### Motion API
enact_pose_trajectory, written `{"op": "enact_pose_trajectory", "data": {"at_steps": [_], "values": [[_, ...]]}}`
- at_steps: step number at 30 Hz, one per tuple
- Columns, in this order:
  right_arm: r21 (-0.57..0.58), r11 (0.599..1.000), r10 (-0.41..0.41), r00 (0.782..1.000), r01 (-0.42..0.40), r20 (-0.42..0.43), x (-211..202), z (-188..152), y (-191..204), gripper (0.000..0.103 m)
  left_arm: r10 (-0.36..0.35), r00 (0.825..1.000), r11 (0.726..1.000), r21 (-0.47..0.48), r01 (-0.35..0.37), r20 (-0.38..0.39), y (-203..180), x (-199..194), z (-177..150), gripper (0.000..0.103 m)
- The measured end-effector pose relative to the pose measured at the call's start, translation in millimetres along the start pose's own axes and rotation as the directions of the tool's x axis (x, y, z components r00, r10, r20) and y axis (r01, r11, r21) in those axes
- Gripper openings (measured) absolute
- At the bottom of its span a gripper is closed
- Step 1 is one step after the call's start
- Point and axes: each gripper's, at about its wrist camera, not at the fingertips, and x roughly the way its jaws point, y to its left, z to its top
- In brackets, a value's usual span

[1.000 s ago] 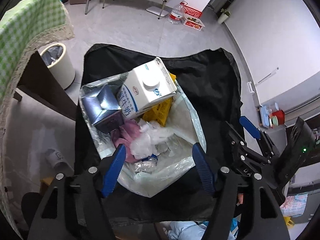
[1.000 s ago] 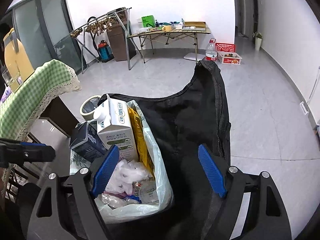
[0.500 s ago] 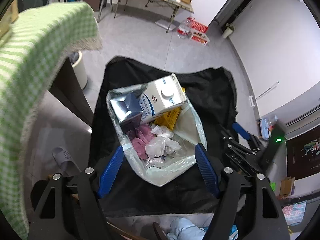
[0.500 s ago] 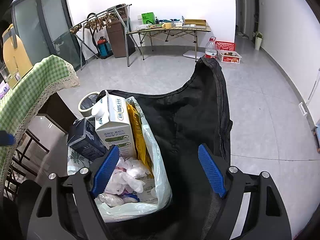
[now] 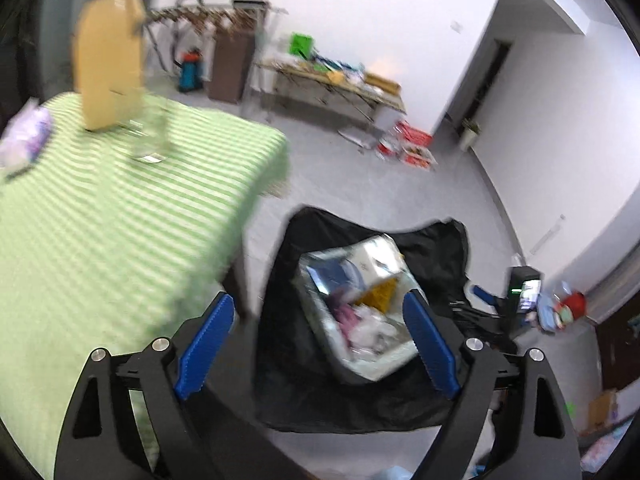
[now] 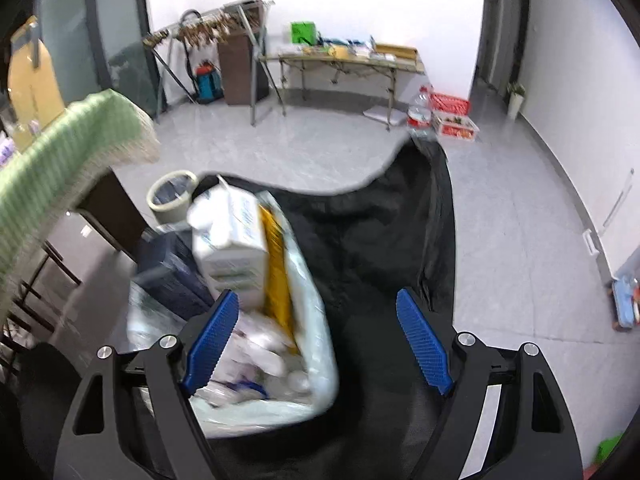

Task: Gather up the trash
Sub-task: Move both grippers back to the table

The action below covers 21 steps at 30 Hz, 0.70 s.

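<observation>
A pale plastic trash bag [image 5: 394, 362] [image 6: 320, 344] sits inside a black fabric bag [image 5: 360, 408] [image 6: 372, 248] on the floor. It holds a white milk carton [image 6: 230, 236] [image 5: 376, 260], a dark blue carton [image 6: 176, 276], a yellow packet [image 6: 276, 276] and crumpled wrappers [image 6: 256, 356]. My left gripper [image 5: 316, 344] is open and empty, raised well above the bag beside the green table. My right gripper [image 6: 318, 344] is open and empty, just above the bag's near rim.
A table with a green checked cloth [image 5: 100, 220] [image 6: 60, 148] stands left of the bag, with a yellow bottle [image 5: 108, 64], a glass [image 5: 150, 136] and a purple packet [image 5: 24, 140]. A small white bin [image 6: 172, 196] stands behind the bag. A folding table [image 6: 348, 60] is at the far wall.
My left gripper has risen and swung left, bringing the green tabletop into view; the bag now looks smaller and farther. My right gripper has lifted slightly. Both stayed open.
</observation>
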Motion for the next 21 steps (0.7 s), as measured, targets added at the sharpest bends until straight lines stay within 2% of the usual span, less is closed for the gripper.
{"op": "enact_pose_trajectory", "data": {"at_steps": [3, 6, 10, 12, 14, 15, 16, 18, 21], "values": [[-0.034, 0.998, 0.055, 0.995, -0.053, 0.077, -28.3, 25.3, 25.5, 0.078, 0.025, 0.998, 0.997, -0.070, -0.021, 0.055, 28.4, -27.8, 0.8, 0.084], [-0.083, 0.991, 0.121, 0.979, -0.108, 0.166, -59.7, 47.8, 57.5, 0.078, 0.037, 0.994, 0.995, -0.100, -0.028, 0.099, 47.9, -49.9, -2.4, 0.085], [-0.151, 0.975, 0.206, 0.926, -0.165, 0.318, -102.1, 63.9, 104.5, 0.078, 0.097, 0.983, 0.985, -0.158, -0.072, 0.153, 86.2, -80.8, -7.8, 0.089], [-0.189, 0.965, 0.244, 0.895, -0.184, 0.372, -117.6, 67.6, 128.4, 0.082, 0.134, 0.978, 0.978, -0.180, -0.104, 0.162, 105.6, -92.2, -10.7, 0.089], [-0.237, 0.952, 0.280, 0.858, -0.192, 0.430, -132.6, 69.0, 156.2, 0.084, 0.178, 0.970, 0.968, -0.206, -0.142, 0.164, 135.1, -106.8, -14.3, 0.089], [-0.269, 0.944, 0.297, 0.840, -0.189, 0.454, -138.3, 69.4, 174.4, 0.085, 0.208, 0.965, 0.959, -0.228, -0.168, 0.161, 154.7, -115.3, -16.0, 0.089], [-0.290, 0.939, 0.307, 0.833, -0.186, 0.460, -140.2, 69.7, 185.6, 0.085, 0.229, 0.960, 0.952, -0.245, -0.186, 0.160, 171.1, -123.8, -18.3, 0.089], [-0.346, 0.921, 0.331, 0.830, -0.181, 0.448, -139.8, 72.0, 214.8, 0.085, 0.282, 0.946, 0.931, -0.283, -0.230, 0.159, 204.6, -139.7, -20.2, 0.089], [-0.440, 0.881, 0.375, 0.825, -0.174, 0.424, -136.9, 71.4, 259.4, 0.085, 0.404, 0.902, 0.871, -0.364, -0.329, 0.150, 261.5, -169.6, -16.5, 0.089]]}}
